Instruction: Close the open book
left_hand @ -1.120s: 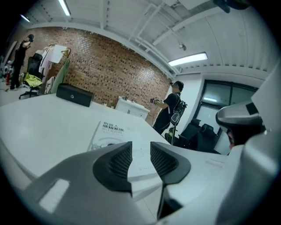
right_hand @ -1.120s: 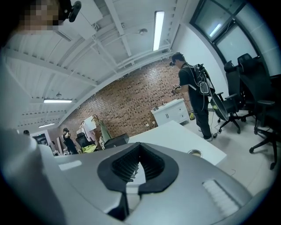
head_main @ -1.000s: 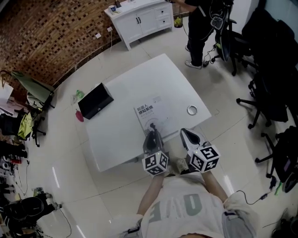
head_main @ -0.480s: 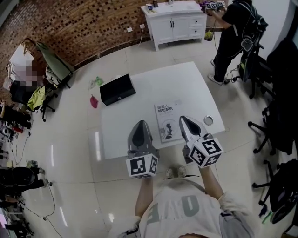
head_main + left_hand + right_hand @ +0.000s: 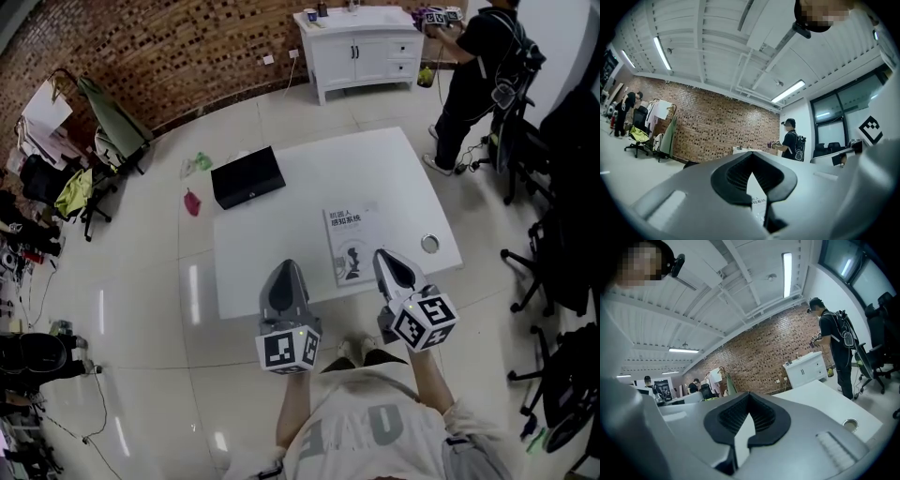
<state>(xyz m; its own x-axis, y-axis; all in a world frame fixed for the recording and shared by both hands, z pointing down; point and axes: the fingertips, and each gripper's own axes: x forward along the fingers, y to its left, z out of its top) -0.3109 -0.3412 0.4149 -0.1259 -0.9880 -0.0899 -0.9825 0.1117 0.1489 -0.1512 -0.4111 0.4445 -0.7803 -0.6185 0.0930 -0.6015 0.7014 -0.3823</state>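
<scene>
The book (image 5: 351, 244) lies closed, cover up, on the white table (image 5: 281, 262) near its front edge. My left gripper (image 5: 284, 266) hangs over the table's front edge, left of the book and clear of it; its jaws are shut with nothing between them. My right gripper (image 5: 383, 254) hovers just right of the book's near corner, also shut and empty. In the left gripper view the shut pads (image 5: 751, 154) meet at the tip, and a strip of the book's cover (image 5: 757, 202) shows below them. The right gripper view shows its tips (image 5: 749, 394) closed over bare table.
A black case (image 5: 247, 176) sits at the table's far left corner. A small round tin (image 5: 430, 244) lies near the right edge. A white cabinet (image 5: 361, 47) and a standing person (image 5: 473, 66) are beyond the table. Office chairs (image 5: 553, 234) crowd the right side.
My left gripper has lifted off the book's near edge and drawn back to the left. The right gripper has pulled back a little too. The book lies as before.
</scene>
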